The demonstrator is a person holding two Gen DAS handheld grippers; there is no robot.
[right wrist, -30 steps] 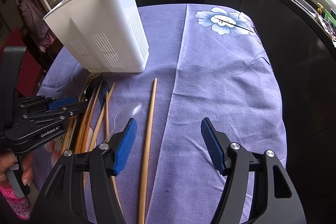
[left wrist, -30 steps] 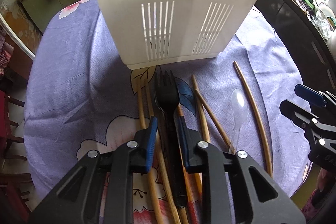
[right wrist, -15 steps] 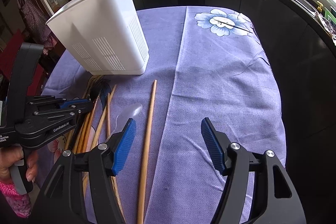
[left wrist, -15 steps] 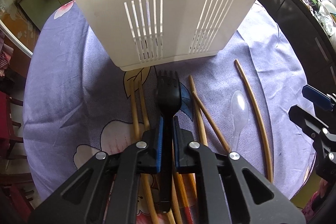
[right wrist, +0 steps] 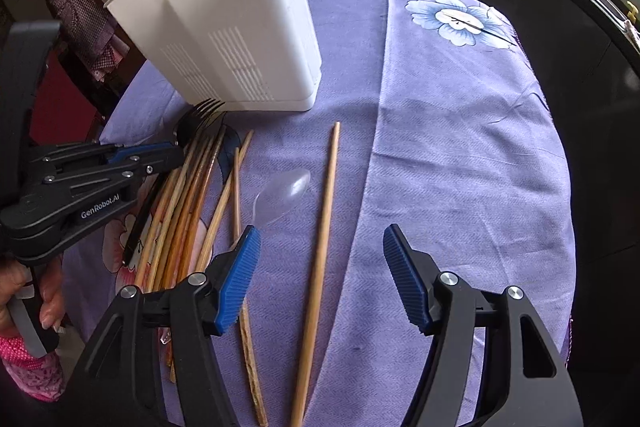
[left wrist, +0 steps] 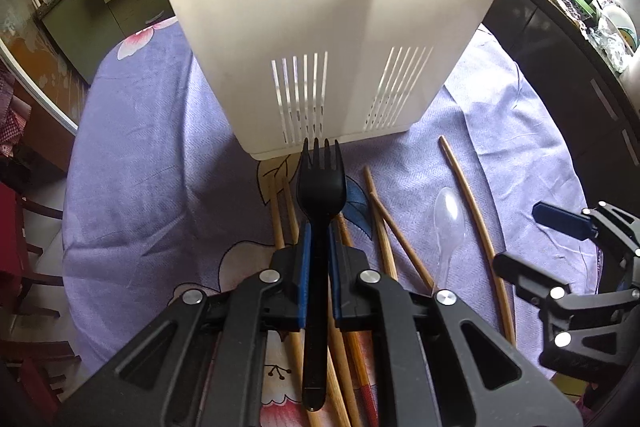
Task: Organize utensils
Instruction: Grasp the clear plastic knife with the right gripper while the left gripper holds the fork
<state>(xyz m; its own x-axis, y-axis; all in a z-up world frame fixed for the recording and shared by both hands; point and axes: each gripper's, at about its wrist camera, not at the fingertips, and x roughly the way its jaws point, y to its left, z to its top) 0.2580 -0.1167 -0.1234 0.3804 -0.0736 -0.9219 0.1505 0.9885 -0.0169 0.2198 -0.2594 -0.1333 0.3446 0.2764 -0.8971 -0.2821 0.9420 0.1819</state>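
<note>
My left gripper point(left wrist: 318, 243) is shut on a black plastic fork point(left wrist: 320, 183) and holds it lifted above the table, tines toward the white slotted utensil holder point(left wrist: 320, 39). In the right wrist view the left gripper point(right wrist: 168, 151) with the fork point(right wrist: 198, 117) is at the left, just before the holder point(right wrist: 228, 39). Several wooden chopsticks point(right wrist: 180, 211) and a clear plastic spoon point(right wrist: 282, 193) lie on the purple cloth. My right gripper point(right wrist: 318, 267) is open and empty, hovering over a single chopstick point(right wrist: 320, 251).
The round table point(right wrist: 460, 147) has a purple flowered cloth. Dark kitchen cabinets and a counter run along the back and right. A red chair stands at the left past the table edge.
My left gripper closed on the black fork and lifted it off the chopsticks, pulling back from the holder. The right gripper stayed open and nearly still.
</note>
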